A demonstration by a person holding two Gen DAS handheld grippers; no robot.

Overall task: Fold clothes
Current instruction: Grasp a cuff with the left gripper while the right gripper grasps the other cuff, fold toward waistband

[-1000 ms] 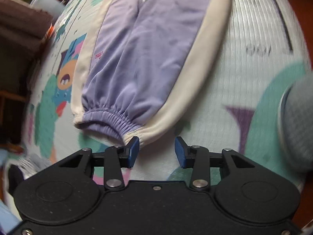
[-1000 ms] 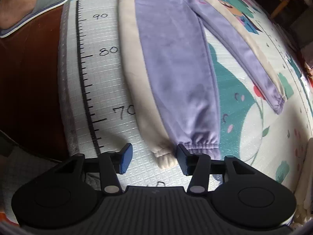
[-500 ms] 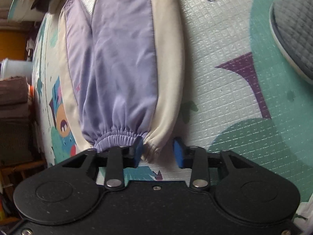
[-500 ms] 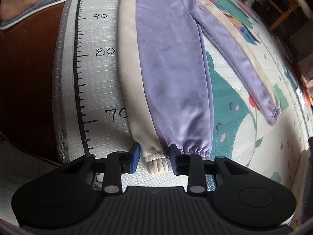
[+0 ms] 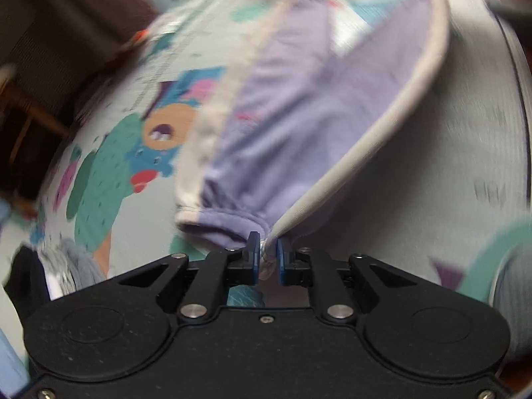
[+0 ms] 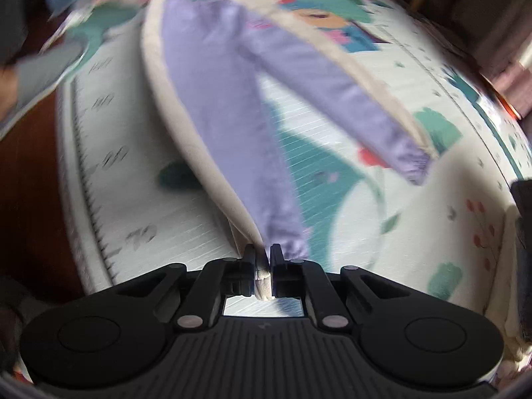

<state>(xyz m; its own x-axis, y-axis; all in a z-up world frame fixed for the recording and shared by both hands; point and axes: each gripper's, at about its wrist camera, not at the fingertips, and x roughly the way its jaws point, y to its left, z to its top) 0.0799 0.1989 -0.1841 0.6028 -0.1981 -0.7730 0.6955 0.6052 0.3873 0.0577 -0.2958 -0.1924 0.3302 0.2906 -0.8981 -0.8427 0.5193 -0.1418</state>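
Purple trousers (image 5: 299,116) with cream side stripes lie lengthwise on a printed play mat (image 5: 449,149). In the left wrist view my left gripper (image 5: 266,256) is shut on the cream corner of the trousers' elastic end, which hangs lifted off the mat. In the right wrist view my right gripper (image 6: 263,259) is shut on the cream cuff of the nearer leg of the trousers (image 6: 216,99), raised too. The other leg's cuff (image 6: 415,166) rests flat on the mat (image 6: 415,232) to the right. Both views are motion-blurred.
A printed ruler scale (image 6: 113,159) runs along the mat's left edge, with brown wooden floor (image 6: 26,183) beyond it. A grey slipper (image 6: 43,63) sits at the far left. Grey and dark cloth (image 5: 66,262) lies low on the left. Dark furniture lines the mat's far side.
Both grippers closed from open onto the trousers' ends and rose, lifting the fabric off the mat. The left view also rolled.
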